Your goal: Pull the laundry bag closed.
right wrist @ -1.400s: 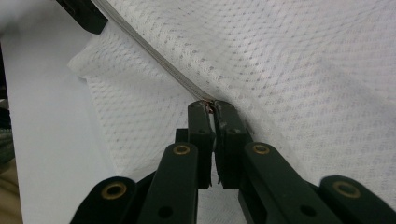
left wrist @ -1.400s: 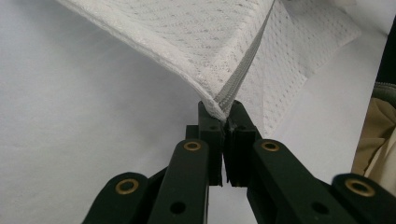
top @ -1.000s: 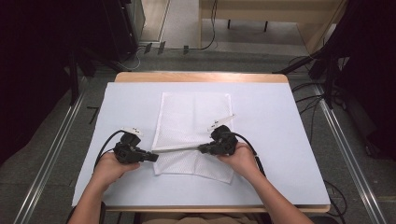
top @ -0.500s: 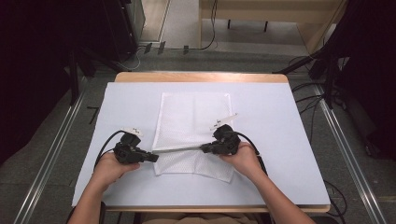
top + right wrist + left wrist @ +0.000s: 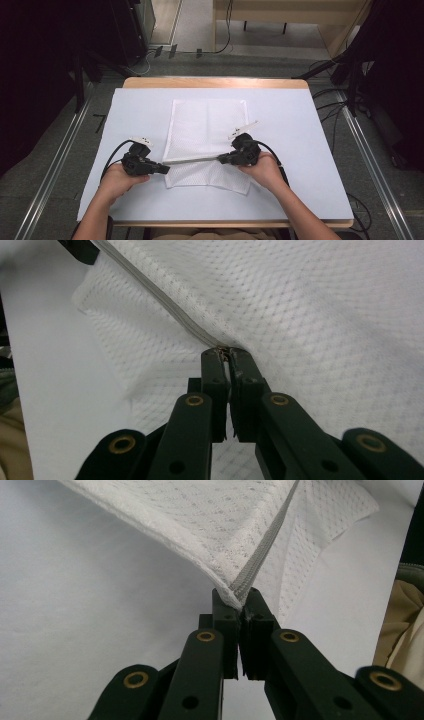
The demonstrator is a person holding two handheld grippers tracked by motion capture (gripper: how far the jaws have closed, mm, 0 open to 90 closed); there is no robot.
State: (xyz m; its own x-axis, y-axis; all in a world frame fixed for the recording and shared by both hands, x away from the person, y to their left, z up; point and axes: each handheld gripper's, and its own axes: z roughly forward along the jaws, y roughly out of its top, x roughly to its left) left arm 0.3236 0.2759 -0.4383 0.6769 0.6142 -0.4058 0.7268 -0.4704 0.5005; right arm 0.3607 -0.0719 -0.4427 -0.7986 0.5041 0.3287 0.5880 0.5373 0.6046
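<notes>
A white mesh bag (image 5: 207,125) lies flat in the middle of the table, its near part lifted. Its grey zip edge (image 5: 192,160) is stretched taut between my two grippers. The left gripper (image 5: 166,170) is shut on the bag's corner at the zip's end, as the left gripper view shows (image 5: 239,596), with the zip (image 5: 265,550) running away from its tips. The right gripper (image 5: 220,159) is shut on the zip further along; in the right gripper view its tips (image 5: 226,354) pinch the zip (image 5: 165,305) against the mesh (image 5: 320,310).
A pale sheet (image 5: 300,150) covers the table, with a wooden rim (image 5: 215,82) at the far edge. Metal rails (image 5: 55,160) run along the floor on both sides. Dark equipment and cables stand beyond the table.
The right gripper has edged slightly to the right, keeping the zip taut. The left hand has stayed where it was.
</notes>
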